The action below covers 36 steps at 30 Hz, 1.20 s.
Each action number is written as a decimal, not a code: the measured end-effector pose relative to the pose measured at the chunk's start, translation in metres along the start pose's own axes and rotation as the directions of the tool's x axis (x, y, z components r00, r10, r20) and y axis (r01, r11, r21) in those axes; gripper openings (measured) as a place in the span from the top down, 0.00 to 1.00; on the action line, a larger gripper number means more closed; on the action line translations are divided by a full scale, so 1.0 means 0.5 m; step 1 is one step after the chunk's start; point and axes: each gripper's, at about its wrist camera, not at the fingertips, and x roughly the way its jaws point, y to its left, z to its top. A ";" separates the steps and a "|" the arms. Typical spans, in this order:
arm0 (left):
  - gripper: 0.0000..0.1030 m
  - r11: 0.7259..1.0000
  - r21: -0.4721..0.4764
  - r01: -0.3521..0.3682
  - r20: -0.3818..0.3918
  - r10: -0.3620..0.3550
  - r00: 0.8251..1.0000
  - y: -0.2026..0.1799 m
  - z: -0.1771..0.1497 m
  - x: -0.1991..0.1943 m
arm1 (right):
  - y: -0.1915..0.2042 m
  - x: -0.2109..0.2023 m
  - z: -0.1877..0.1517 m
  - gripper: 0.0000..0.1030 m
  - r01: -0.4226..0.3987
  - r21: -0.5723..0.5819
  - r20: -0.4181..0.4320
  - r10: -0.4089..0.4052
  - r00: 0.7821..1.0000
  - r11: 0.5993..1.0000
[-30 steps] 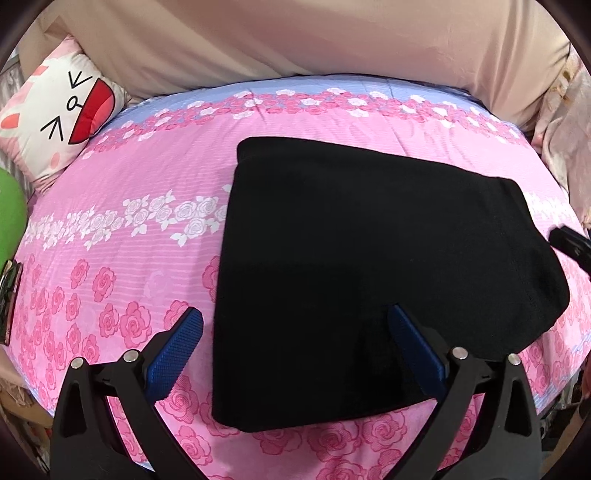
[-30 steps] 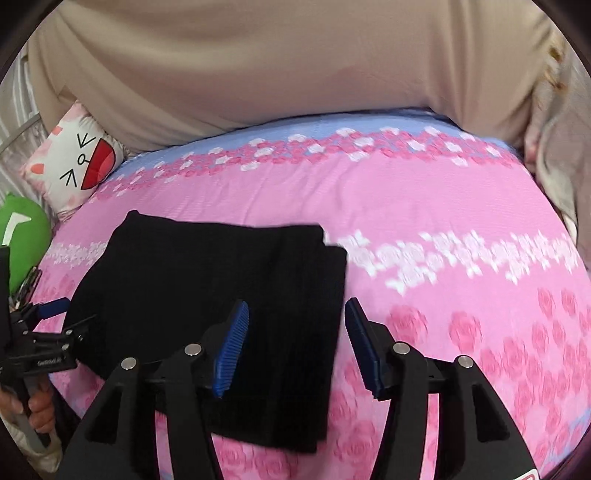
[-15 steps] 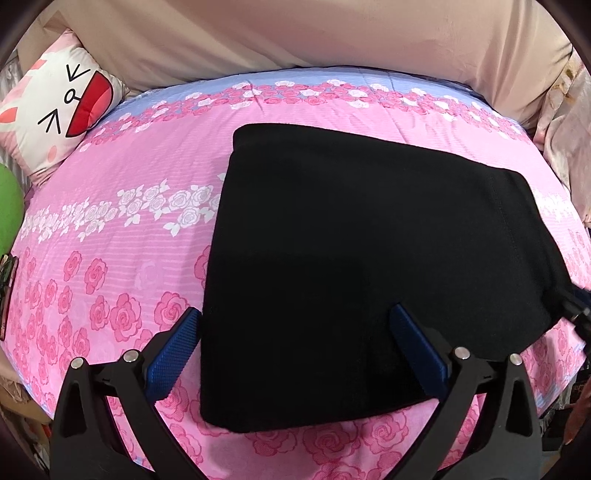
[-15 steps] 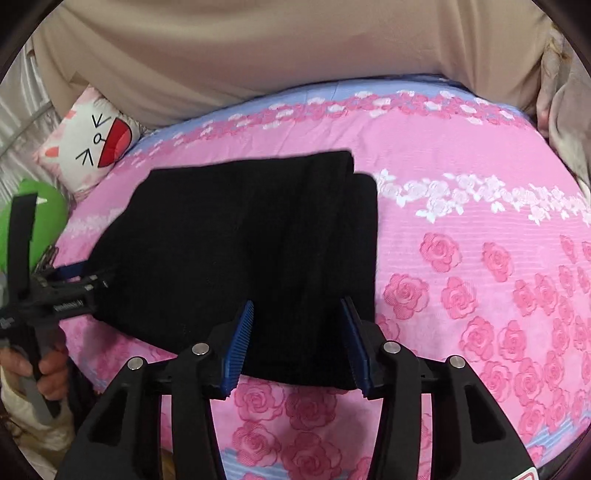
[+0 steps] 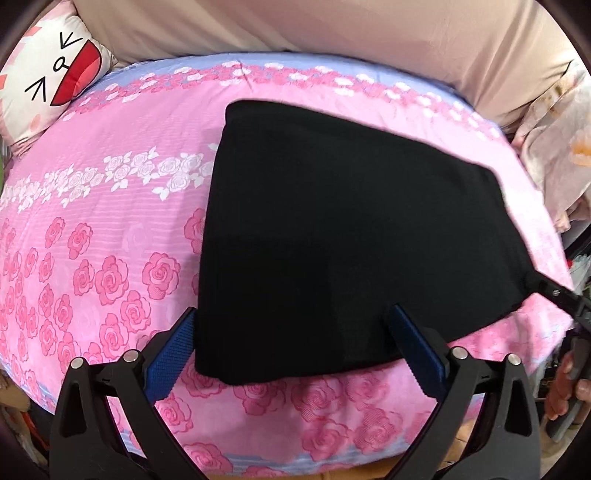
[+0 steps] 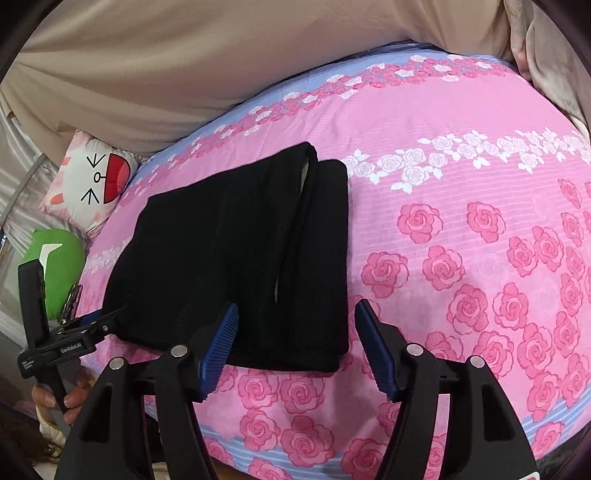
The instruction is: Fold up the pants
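Black pants lie folded into a flat rectangle on the pink rose-print bed. My left gripper is open, its blue pads straddling the near edge of the pants. My right gripper is open too, over the near right corner of the pants, where stacked folded layers show. Each gripper shows in the other's view: the right at the pants' right edge, the left at their left corner.
A white cat-face pillow lies at the bed's far left, also in the right wrist view. A green cushion sits left of the bed. A beige sheet covers the wall behind. Floral fabric hangs at right.
Both grippers have closed in on the near edge of the pants, which now lie between their fingers. The right gripper moved left and tilted. The pants have not moved.
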 end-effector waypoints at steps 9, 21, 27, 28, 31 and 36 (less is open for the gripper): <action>0.05 0.996 -0.015 0.093 -0.062 -0.094 0.994 0.027 0.001 0.004 | -0.018 -0.003 -0.002 0.28 -0.029 0.011 -0.045 0.030 0.999 1.000; 0.04 0.994 -0.023 0.106 -0.109 -0.107 0.988 0.007 0.036 0.086 | -0.013 0.074 0.013 0.16 -0.136 0.080 -0.112 0.144 0.983 0.987; 0.04 0.996 -0.030 0.088 -0.093 -0.090 0.992 -0.008 0.050 0.096 | 0.027 0.102 0.035 0.15 -0.068 0.013 -0.098 0.069 0.993 0.998; 0.04 0.996 -0.031 0.087 -0.092 -0.089 0.992 -0.009 0.052 0.099 | 0.030 0.105 0.037 0.15 -0.061 0.005 -0.096 0.061 0.994 0.998; 0.04 0.996 -0.033 0.088 -0.084 -0.091 0.992 -0.011 0.059 0.104 | 0.030 0.113 0.044 0.13 -0.060 0.001 -0.086 0.060 0.995 0.998; 0.04 0.996 -0.021 0.085 -0.062 -0.087 0.994 -0.018 0.070 0.110 | 0.040 0.126 0.050 0.05 -0.065 -0.026 -0.077 0.063 0.995 0.998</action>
